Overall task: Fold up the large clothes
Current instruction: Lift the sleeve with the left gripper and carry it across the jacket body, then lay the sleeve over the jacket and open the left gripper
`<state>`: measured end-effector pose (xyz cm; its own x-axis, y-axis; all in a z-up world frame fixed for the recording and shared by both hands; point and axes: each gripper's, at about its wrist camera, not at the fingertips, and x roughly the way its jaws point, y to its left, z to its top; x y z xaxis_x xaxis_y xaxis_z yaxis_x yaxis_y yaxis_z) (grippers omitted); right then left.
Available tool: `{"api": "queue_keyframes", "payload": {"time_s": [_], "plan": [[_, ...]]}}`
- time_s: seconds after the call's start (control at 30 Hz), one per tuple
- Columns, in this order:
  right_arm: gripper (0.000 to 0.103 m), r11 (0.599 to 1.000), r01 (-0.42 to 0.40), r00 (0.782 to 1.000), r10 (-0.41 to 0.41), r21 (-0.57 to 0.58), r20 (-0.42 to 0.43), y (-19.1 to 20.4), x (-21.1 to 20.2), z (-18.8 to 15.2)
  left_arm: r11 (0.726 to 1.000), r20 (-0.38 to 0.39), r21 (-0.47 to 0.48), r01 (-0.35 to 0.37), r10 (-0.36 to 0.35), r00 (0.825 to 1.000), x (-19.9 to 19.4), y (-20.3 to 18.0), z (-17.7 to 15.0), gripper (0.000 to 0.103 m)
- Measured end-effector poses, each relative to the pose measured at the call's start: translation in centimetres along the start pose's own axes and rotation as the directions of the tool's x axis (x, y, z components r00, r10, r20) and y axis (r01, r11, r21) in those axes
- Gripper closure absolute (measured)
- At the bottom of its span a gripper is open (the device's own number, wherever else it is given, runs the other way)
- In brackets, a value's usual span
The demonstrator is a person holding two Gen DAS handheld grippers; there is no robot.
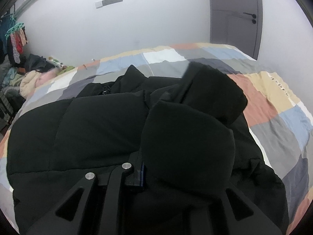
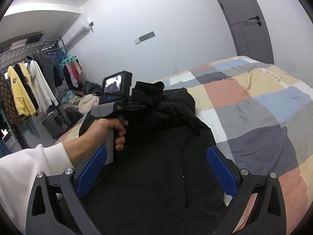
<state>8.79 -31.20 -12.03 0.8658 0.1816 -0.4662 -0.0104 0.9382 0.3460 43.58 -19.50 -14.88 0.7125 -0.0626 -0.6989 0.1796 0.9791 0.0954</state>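
My left gripper [image 1: 156, 176] has its fingers closed on a thick fold of the black puffer jacket [image 1: 82, 129]; the padded sleeve [image 1: 187, 146] bulges up over them and hides the tips, so only the left blue pad edge shows beside the cloth. In the right wrist view the same gripper [image 2: 137, 102] holds that sleeve end lifted above the jacket, my left hand [image 2: 109, 131] wrapped round its grey handle, the white cuff of my sleeve [image 2: 29, 176] behind it.

My right gripper [image 2: 155, 168] hangs over the jacket with its fingers [image 2: 221, 172] spread wide, holding nothing, black cloth showing between the blue pads.

The jacket [image 2: 166, 156] lies spread on the bed [image 2: 264, 107], on a patchwork quilt of grey, blue, pink, tan and white squares. Its near hem reaches almost to the bed's near-left edge; its collar end points toward the far side of the bed. To the right of the jacket the quilt lies bare and broad out to the bed's right edge, and a band of quilt also shows beyond the collar, up to the white wall [image 1: 156, 23].

Left of the bed, a heap of clothes [image 1: 29, 78] sits on the floor, and a clothes rack [image 2: 25, 78] with hanging garments stands farther left. A grey door [image 1: 234, 15] stands past the bed's far right corner.
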Motion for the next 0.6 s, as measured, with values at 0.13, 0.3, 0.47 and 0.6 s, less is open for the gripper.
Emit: {"api": "queue_keyframes", "payload": {"time_s": [0.13, 0.3, 0.47, 0.6], "plan": [[0.000, 1.000, 0.015, 1.000, -0.015, -0.020, 0.001, 0.3, 0.0, 0.1, 1.000, 0.052, 0.007, 0.011, -0.011, 0.999, -2.2, 0.5, -0.1, 0.082], [0.000, 0.997, 0.028, 1.000, -0.028, -0.072, 0.002, 1.5, -0.2, 0.0, 0.996, 0.145, 0.083, 0.043, -0.054, 0.988, -6.8, -0.1, -0.8, 0.012], [0.000, 0.995, 0.019, 1.000, -0.019, -0.095, 0.002, 2.5, -0.5, 0.1, 0.995, 0.205, 0.053, 0.087, -0.096, 0.974, -11.5, 1.4, -1.8, 0.000], [0.000, 0.992, -0.005, 1.000, 0.006, -0.127, 0.008, 4.1, -0.5, 0.7, 0.993, 0.228, -0.026, 0.115, -0.106, 0.968, -14.3, 5.5, -2.3, 0.000]]}}
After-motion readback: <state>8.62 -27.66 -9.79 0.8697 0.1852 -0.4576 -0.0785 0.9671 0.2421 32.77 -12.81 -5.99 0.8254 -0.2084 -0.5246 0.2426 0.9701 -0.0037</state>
